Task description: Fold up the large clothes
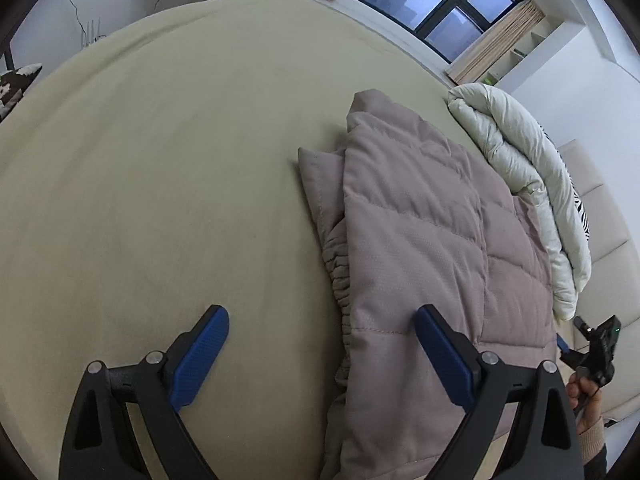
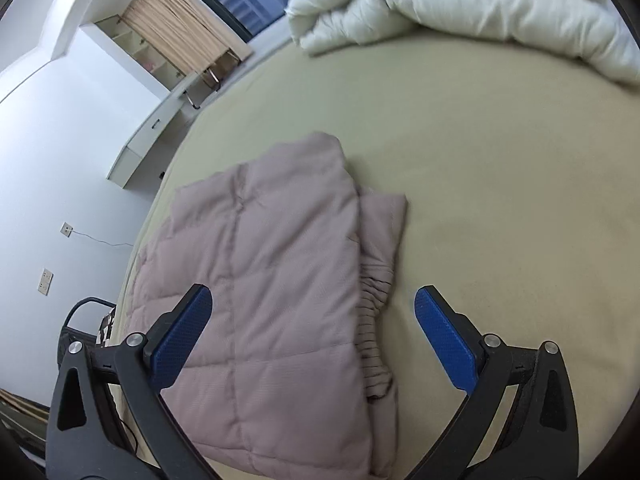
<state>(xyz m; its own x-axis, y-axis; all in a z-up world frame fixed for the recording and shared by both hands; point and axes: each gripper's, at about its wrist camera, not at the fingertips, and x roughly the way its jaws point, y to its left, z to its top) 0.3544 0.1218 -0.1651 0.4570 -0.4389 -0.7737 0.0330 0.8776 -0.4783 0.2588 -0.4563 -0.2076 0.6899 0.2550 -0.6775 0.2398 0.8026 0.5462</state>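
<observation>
A dusty-pink quilted puffer jacket (image 1: 420,248) lies folded on the beige bed (image 1: 160,160), with an elastic hem showing along its left side. It also shows in the right wrist view (image 2: 272,280). My left gripper (image 1: 320,336) is open and empty, above the jacket's left edge, with its right finger over the fabric. My right gripper (image 2: 312,320) is open and empty, hovering over the jacket's near part. The right gripper's body and the hand holding it show at the left wrist view's lower right (image 1: 596,352).
A white duvet (image 2: 460,8) is bunched at the bed's far side, also visible in the left wrist view (image 1: 528,184). A window with tan curtains (image 1: 440,4), a white desk (image 2: 160,128) and wall sockets (image 2: 46,280) surround the bed (image 2: 500,200).
</observation>
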